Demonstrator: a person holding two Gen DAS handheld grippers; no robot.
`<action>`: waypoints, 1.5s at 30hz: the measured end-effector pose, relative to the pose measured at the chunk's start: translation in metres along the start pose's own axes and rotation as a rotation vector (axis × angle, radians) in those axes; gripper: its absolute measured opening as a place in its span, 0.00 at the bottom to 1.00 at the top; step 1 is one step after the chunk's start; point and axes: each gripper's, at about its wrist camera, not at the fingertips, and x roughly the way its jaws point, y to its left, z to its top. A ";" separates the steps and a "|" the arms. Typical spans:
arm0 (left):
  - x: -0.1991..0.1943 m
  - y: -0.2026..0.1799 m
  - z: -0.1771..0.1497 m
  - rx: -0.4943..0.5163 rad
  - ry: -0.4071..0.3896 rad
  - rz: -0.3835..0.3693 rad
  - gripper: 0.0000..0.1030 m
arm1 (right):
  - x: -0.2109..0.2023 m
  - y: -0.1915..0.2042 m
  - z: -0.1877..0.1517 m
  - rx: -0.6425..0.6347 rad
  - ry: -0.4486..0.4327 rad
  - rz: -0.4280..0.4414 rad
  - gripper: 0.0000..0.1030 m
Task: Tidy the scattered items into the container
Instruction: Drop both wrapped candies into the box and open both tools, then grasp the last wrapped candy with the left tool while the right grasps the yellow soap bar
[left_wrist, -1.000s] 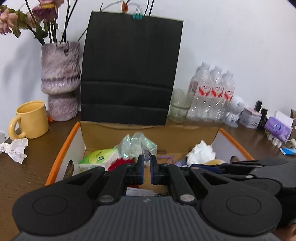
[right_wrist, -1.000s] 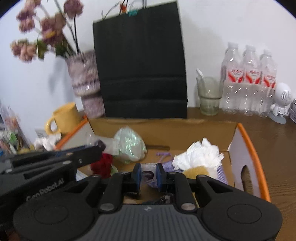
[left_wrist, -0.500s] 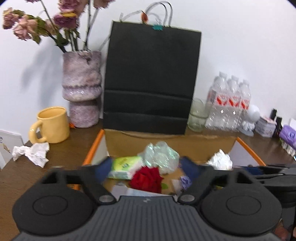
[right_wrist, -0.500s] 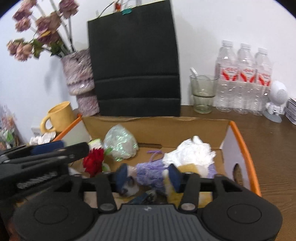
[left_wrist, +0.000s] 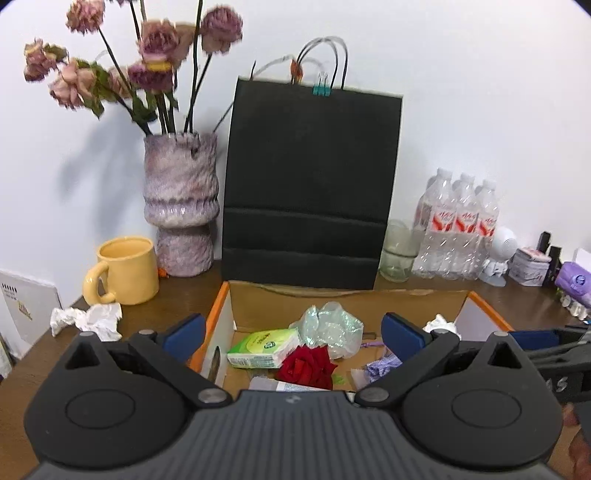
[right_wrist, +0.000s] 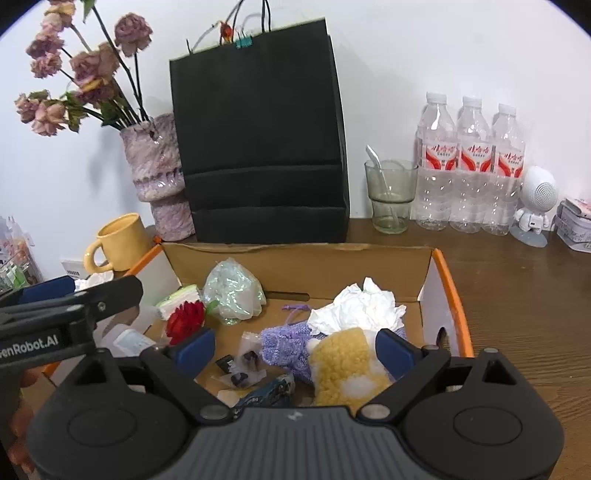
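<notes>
- Brown wooden table against a white wall.
- Orange-rimmed cardboard box on it holds red rose, tissue pack, crumpled tissue.
- Left gripper, right gripper: jaws just opening, spread wide, empty.

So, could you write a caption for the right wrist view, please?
Open right gripper above the cardboard box holding crumpled tissue, a red rose and a yellow plush.
</notes>
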 end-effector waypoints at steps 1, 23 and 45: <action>-0.008 0.001 0.000 0.004 -0.015 -0.003 1.00 | -0.009 -0.001 0.000 -0.003 -0.021 0.001 0.91; -0.087 0.009 -0.098 0.042 0.231 -0.064 1.00 | -0.093 0.009 -0.120 -0.146 0.027 0.034 0.89; -0.037 -0.039 -0.104 0.101 0.313 -0.083 0.80 | -0.046 0.017 -0.115 -0.199 0.110 0.078 0.22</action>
